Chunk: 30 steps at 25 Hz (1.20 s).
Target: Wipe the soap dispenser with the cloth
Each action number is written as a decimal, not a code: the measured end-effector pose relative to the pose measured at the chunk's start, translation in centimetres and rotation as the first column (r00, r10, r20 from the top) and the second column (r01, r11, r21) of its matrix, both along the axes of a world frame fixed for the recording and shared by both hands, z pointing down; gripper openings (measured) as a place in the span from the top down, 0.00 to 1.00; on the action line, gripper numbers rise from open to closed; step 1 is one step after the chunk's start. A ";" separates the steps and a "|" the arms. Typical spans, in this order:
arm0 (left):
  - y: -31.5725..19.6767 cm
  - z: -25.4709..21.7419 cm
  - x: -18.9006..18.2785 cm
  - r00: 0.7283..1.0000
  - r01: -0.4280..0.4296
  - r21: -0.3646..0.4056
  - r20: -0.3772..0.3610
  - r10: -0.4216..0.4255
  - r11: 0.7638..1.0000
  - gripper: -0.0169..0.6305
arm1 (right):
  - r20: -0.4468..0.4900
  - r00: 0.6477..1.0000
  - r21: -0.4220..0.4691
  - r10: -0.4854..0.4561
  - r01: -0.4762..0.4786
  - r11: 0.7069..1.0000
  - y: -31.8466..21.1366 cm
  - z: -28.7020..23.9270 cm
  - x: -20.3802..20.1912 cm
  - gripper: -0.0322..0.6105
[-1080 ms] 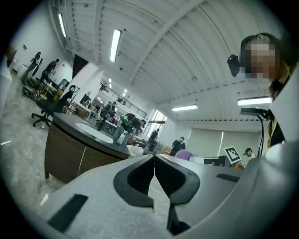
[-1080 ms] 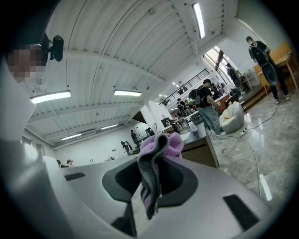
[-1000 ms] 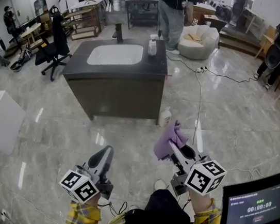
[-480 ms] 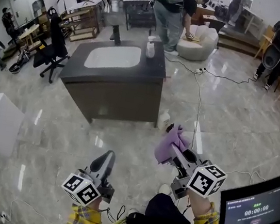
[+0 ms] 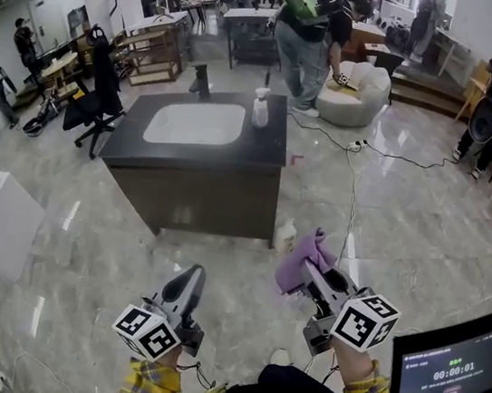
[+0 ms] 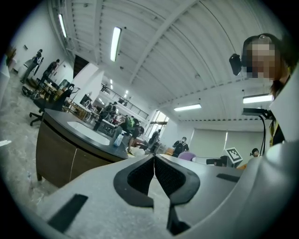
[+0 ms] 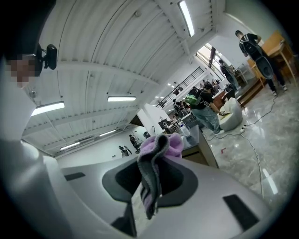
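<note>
Marble floor, head view: soap dispenser (image 5: 260, 111) upright on dark sink counter (image 5: 267, 148), far ahead of the person. Left gripper view: left gripper (image 6: 153, 161) closed tight, empty. Right gripper view: right gripper (image 7: 153, 175) clamps purple cloth (image 7: 163, 144).

Pretty sure this is some kind of big open lab or workshop hall, not anybody's home. A dark sink counter (image 5: 192, 160) with a white basin (image 5: 195, 122) and a soap dispenser (image 5: 261, 111) stands on its own in the middle of a glossy marble-look floor (image 5: 423, 236), nowhere near a wall. Cables (image 5: 350, 188) trail across the floor and a screen (image 5: 451, 366) on a stand shows a timer. Workbenches (image 5: 151, 35) and a black office chair (image 5: 97, 91) sit along the far side, with several people standing around at tables. There's a high ribbed ceiling with strip lights (image 6: 115, 43), and a railed upper gallery (image 6: 136, 112). Random white beanbag seat (image 5: 353, 93) too.
</note>
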<state>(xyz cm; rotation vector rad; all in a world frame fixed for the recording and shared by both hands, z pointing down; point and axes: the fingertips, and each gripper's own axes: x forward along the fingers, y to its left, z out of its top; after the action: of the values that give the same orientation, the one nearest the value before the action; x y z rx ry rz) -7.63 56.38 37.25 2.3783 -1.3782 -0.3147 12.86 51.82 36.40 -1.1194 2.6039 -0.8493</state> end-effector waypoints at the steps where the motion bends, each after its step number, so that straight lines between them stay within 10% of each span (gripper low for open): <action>1: -0.7 -0.2 0.7 1.000 -0.001 0.002 0.004 0.001 1.000 0.96 | 0.001 1.000 -0.001 -0.005 0.005 1.000 -0.7 -0.2 0.6 0.85; 30: -15.6 0.3 11.3 0.996 -0.082 -0.004 0.031 0.082 0.997 0.96 | 0.009 1.000 -0.026 0.027 -0.027 0.999 -12.8 2.5 9.9 0.85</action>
<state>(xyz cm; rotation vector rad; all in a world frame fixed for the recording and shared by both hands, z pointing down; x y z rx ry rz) 3.68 40.75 37.53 2.4392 -1.2899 -0.2540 22.78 39.02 38.92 -1.1518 2.5709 -0.8833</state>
